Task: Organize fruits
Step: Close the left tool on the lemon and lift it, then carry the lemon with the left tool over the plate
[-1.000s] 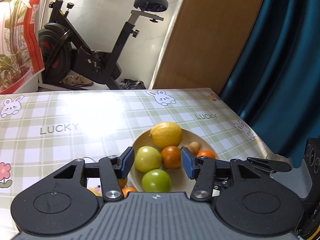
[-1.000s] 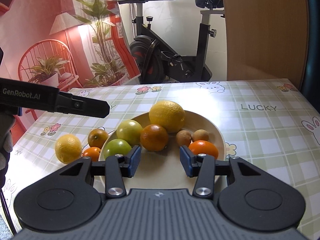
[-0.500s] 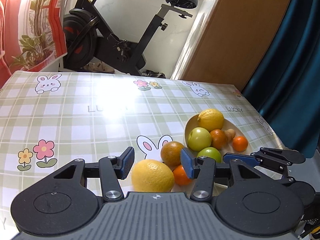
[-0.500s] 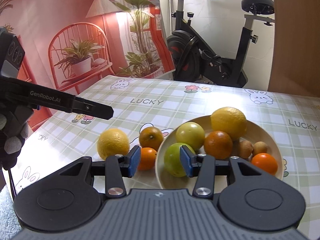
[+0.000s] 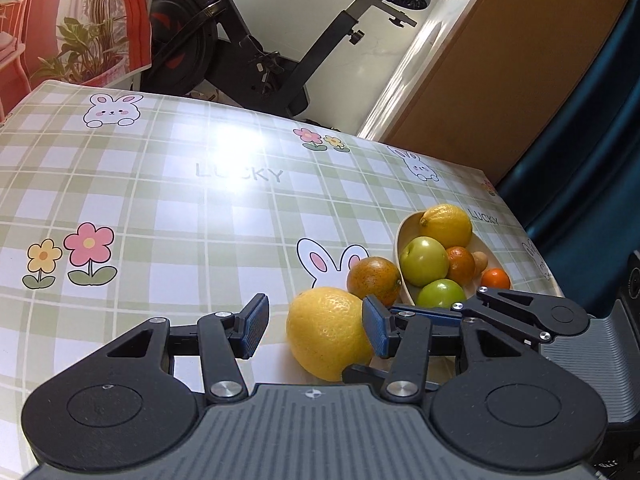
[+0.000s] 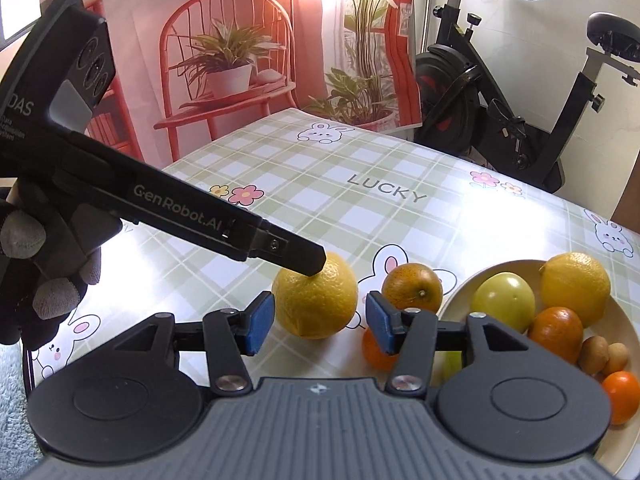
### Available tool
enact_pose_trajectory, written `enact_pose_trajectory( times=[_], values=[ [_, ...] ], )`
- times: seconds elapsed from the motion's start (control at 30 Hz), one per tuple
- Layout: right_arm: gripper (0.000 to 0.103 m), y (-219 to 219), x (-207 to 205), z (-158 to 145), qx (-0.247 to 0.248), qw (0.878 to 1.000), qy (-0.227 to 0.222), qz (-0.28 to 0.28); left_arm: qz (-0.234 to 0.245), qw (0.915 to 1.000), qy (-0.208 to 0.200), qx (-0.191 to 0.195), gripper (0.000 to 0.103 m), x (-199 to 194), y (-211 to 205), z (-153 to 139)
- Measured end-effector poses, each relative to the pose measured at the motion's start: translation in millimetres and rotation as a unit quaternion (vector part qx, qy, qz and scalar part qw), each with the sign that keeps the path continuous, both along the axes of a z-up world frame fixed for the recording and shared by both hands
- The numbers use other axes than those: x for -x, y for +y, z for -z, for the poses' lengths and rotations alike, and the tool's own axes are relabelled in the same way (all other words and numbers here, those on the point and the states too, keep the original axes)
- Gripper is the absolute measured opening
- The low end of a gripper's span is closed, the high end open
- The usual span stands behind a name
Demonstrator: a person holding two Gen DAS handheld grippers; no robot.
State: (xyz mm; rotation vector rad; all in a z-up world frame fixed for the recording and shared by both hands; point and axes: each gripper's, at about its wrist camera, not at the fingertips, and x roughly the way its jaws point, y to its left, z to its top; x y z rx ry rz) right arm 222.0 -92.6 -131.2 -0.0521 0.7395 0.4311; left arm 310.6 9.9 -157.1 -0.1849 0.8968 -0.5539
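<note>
A large yellow citrus (image 5: 326, 330) (image 6: 316, 300) lies on the checked tablecloth left of a cream bowl (image 5: 402, 240) (image 6: 466, 292). My left gripper (image 5: 316, 326) is open, with the citrus by its right pad. My right gripper (image 6: 318, 322) is open, with the same citrus just beyond its pads. A speckled orange (image 5: 374, 280) (image 6: 412, 286) and a small orange (image 6: 374, 350) lie beside the bowl. The bowl holds a yellow lemon (image 6: 576, 284), green fruits (image 5: 424, 260), oranges and small brown fruits.
An exercise bike (image 5: 256, 40) (image 6: 500, 92) stands behind the table. A red backdrop with a chair and plants (image 6: 224, 64) hangs on the left. A blue curtain (image 5: 592, 128) hangs at the right. The table's far edge (image 5: 240, 106) is near the bike.
Both grippers have swung left from the bowl toward the loose yellow citrus and closed in on it. The left gripper's finger now hangs over the citrus in the right wrist view.
</note>
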Motion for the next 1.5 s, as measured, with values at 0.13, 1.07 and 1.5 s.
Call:
enact_pose_trajectory(
  times=[0.13,1.07,1.5],
  values=[
    [0.055,3.2,-10.1,6.9,0.001,1.0,0.01,-0.008,-0.001,0.9999,0.012,0.011,0.054,-1.3,0.0,5.0],
    [0.06,0.8,2.6,16.8,-0.055,0.998,0.038,0.019,-0.007,0.9993,0.026,0.028,0.056,35.5,-2.4,18.1],
    [0.058,-2.8,16.6,18.1,-0.08,0.995,0.047,0.029,-0.029,0.9982,0.031,0.043,0.056,48.8,-1.9,24.9]
  ],
)
